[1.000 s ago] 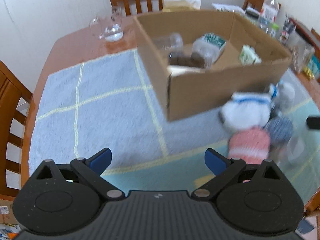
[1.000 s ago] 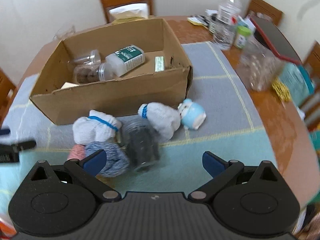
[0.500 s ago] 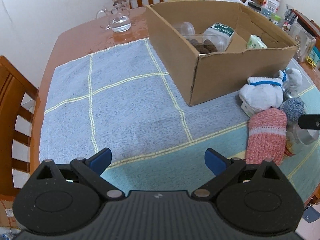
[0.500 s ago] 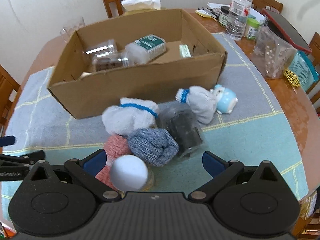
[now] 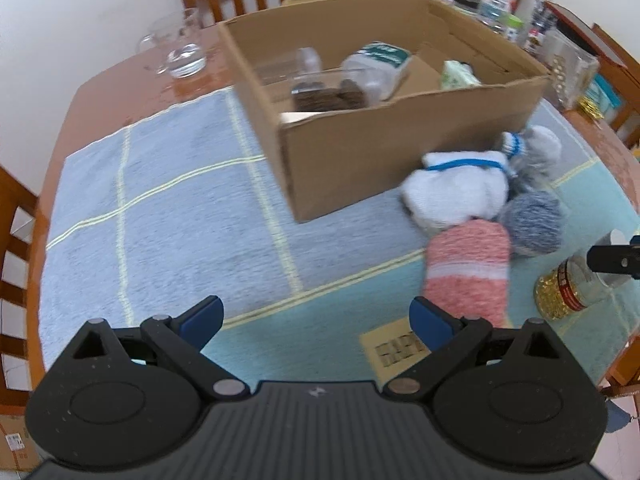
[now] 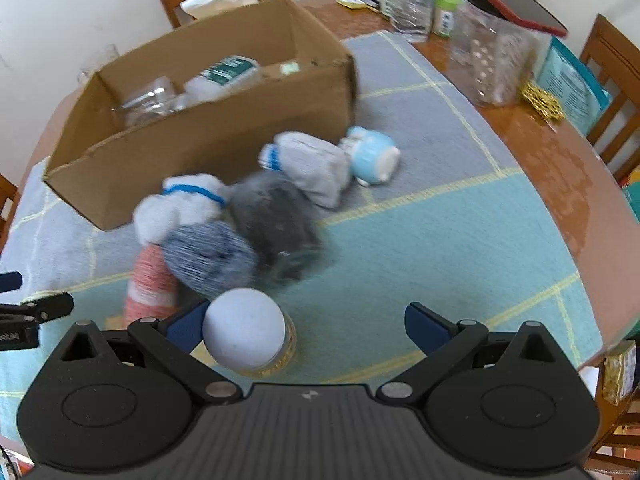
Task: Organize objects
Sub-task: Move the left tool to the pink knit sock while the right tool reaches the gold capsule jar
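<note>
A cardboard box (image 5: 400, 152) (image 6: 224, 144) stands on the blue checked cloth and holds bottles and jars. In front of it lie rolled socks: a white pair (image 5: 456, 192) (image 6: 180, 204), a pink pair (image 5: 468, 268) (image 6: 150, 288), a blue-grey pair (image 5: 532, 224) (image 6: 208, 256) and a grey-white pair (image 6: 312, 164). A dark jar (image 6: 276, 216) lies among them. A white-lidded jar (image 6: 246, 328) (image 5: 572, 288) stands between the fingers of my open right gripper (image 6: 308, 326), near the left finger. My left gripper (image 5: 316, 316) is open above the cloth, left of the pink socks.
A light-blue toy figure (image 6: 372, 156) lies right of the socks. A glass mug (image 5: 180, 48) stands at the back left. Bottles and a clear container (image 6: 496, 64) crowd the right side of the table. Wooden chairs ring the table. A small tan card (image 5: 396, 348) lies by my left gripper.
My right gripper has come down and forward, so the white-lidded jar now sits between its fingers. My left gripper has shifted right, towards the pink socks.
</note>
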Motion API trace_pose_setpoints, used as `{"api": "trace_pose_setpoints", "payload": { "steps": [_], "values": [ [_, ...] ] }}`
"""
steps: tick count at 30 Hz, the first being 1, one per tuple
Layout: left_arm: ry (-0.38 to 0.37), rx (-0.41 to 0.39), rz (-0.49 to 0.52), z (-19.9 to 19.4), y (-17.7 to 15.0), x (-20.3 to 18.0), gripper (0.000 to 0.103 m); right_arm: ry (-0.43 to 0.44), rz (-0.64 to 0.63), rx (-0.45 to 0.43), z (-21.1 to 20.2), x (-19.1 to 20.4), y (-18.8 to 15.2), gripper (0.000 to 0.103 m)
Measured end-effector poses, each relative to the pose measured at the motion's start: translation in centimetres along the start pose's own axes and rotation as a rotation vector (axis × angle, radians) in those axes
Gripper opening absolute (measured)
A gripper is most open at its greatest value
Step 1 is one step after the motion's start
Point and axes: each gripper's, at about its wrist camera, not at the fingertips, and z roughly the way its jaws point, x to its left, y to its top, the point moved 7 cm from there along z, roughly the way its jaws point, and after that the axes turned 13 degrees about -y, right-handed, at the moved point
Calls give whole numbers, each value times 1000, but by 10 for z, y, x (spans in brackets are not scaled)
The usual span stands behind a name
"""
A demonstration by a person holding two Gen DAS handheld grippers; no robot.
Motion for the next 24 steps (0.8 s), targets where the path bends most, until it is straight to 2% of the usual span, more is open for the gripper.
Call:
{"api": "trace_pose_setpoints", "payload": {
  "steps": [8, 13, 24],
  "values": [
    [-43, 39, 50, 22, 1, -37, 99, 29, 1, -1, 10, -24, 0, 103],
    [-88, 50, 85, 41, 2, -56, 99, 12, -31, -19, 10, -29, 4, 103],
    [-115, 35, 163, 55, 11, -71, 99, 110, -110, -100, -29, -5, 3, 103]
  ]
}}
